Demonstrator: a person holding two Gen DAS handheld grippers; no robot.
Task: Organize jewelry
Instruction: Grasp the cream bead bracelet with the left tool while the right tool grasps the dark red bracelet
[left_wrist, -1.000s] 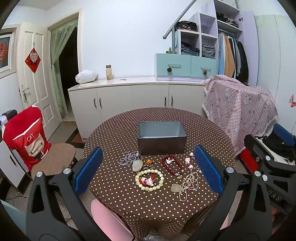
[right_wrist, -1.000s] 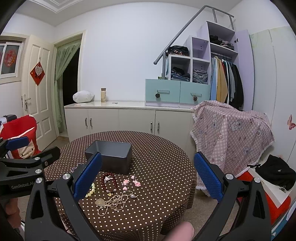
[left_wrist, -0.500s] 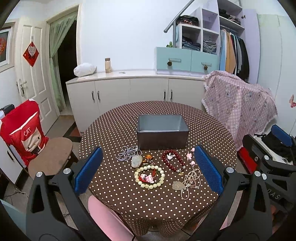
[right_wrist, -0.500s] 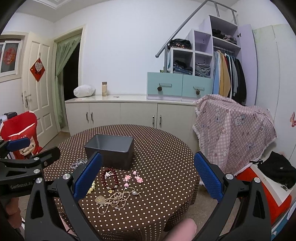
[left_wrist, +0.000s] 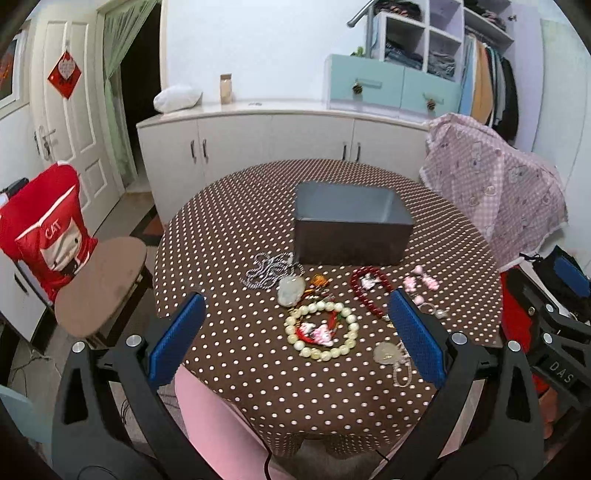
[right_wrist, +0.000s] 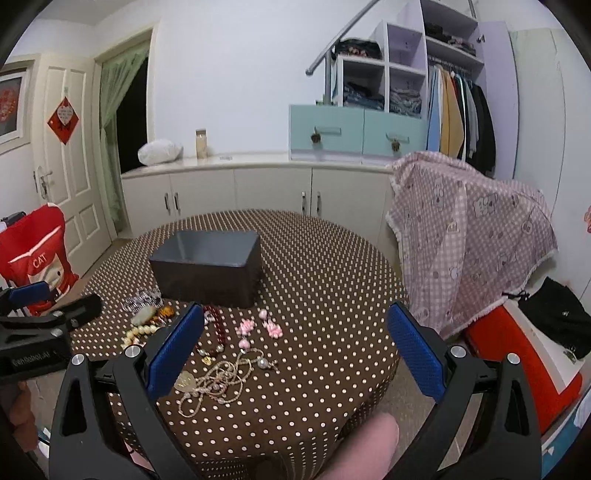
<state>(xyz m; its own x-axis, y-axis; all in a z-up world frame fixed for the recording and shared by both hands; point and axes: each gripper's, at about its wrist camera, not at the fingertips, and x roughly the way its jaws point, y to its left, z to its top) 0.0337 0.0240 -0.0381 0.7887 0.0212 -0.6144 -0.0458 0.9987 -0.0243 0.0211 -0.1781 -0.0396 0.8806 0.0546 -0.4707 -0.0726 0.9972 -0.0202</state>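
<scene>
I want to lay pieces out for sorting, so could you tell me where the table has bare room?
The cloth right of the grey box and beyond it is bare, as is the left stretch before the silver chain. It is crowded between the box and the near edge, around the pale bead bracelet.

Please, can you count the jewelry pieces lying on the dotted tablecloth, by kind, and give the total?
Bead bracelets: 2, the cream bead bracelet and the dark red bead bracelet.
Pendants on cords or chains: 2, the pale stone pendant and the gold pendant necklace.
Pink flower pieces: 3 visible.
Small amber piece: 1.
Total: 8, all outside the grey box.
</scene>
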